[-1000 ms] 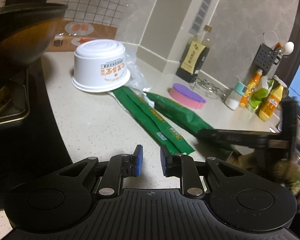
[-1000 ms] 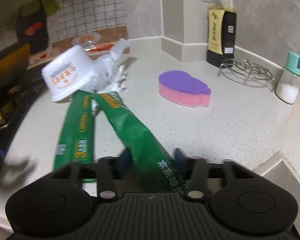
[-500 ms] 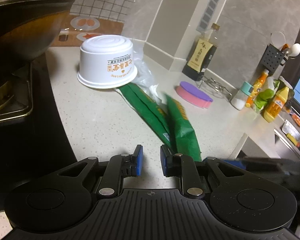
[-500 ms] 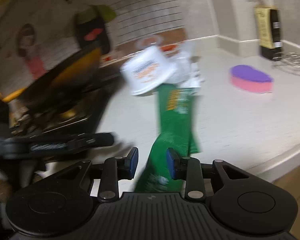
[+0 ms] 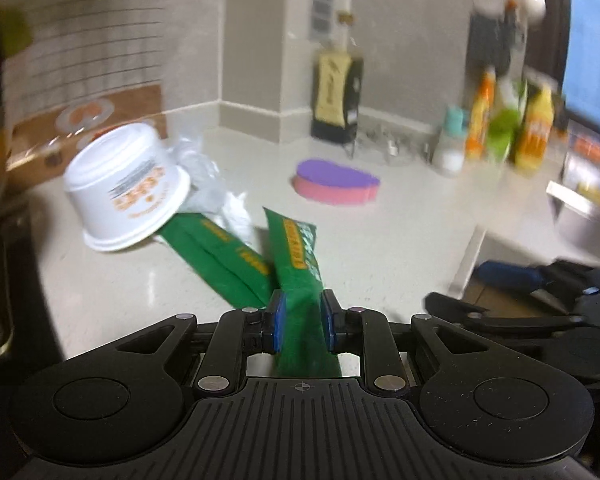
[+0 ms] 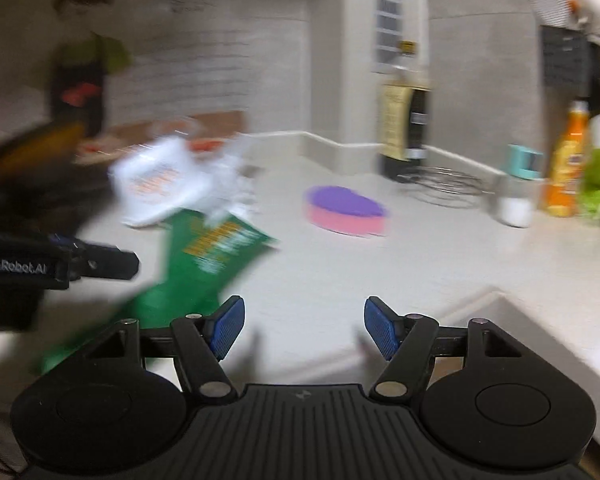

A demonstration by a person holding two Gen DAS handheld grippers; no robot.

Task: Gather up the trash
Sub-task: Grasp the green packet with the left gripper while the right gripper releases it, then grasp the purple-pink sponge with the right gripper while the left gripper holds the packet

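So the green wrapper (image 5: 300,264) sits right between the blue pads (image 5: 278,322) of the left gripper (image 5: 301,322), gripped at its near end, though those jaws are easing apart a bit. The far end of it sticks up over the counter (image 5: 400,248). A second green wrapper (image 5: 216,256) lies flat beside it and runs under a tipped white bowl (image 5: 128,188), which has crinkly clear plastic (image 5: 212,196) bunched next to it.

The right gripper (image 6: 304,328) is spreading wide with nothing between its pads, just bare counter in the gap. Its view shows the left gripper's arm coming in from the left edge and the green wrapper as one blurry smear. The left view is sharper on the wrappers and catches the right gripper low on the right, off the counter edge.

The counter is pale speckled stone, glossy. A pink sponge with a purple top (image 5: 336,184) lies further back, well apart from the trash. Behind it are a dark bottle with a tan label (image 6: 404,120), a wire trivet (image 6: 440,184), a shaker with a teal cap (image 6: 516,188) and an orange bottle (image 6: 568,160). The walls are grey, tiled on the left.
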